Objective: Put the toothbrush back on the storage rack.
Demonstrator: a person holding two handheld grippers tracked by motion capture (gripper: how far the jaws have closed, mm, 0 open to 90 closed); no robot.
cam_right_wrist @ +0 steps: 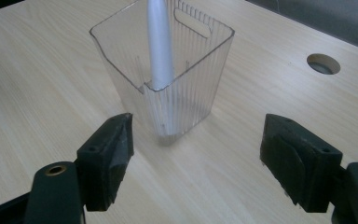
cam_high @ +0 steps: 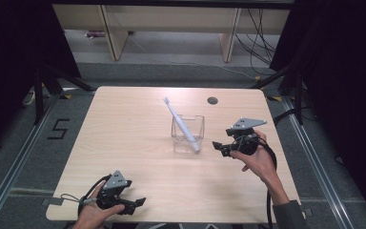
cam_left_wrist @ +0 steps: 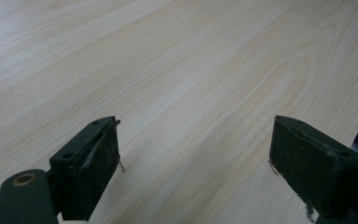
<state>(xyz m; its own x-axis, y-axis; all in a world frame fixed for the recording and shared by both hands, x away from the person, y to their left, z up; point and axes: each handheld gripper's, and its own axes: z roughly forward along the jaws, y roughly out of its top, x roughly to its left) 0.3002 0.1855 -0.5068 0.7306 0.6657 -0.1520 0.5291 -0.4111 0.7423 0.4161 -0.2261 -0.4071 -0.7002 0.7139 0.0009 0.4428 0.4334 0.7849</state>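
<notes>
A clear ribbed plastic cup point(cam_high: 188, 132) point(cam_right_wrist: 168, 74) stands upright near the middle of the table. A pale blue-grey toothbrush point(cam_high: 180, 122) point(cam_right_wrist: 159, 44) stands in it, handle down, its head leaning up toward the far left. My right gripper point(cam_high: 220, 147) point(cam_right_wrist: 198, 140) hovers just right of the cup, open, jaws pointing at it with nothing between them. My left gripper point(cam_high: 136, 204) point(cam_left_wrist: 196, 149) rests near the table's front left edge, open over bare wood.
The light wooden table point(cam_high: 138, 143) has a round cable hole point(cam_high: 212, 100) point(cam_right_wrist: 323, 64) behind the cup. Black curtains and stand legs flank the table, and cables lie on the floor beyond.
</notes>
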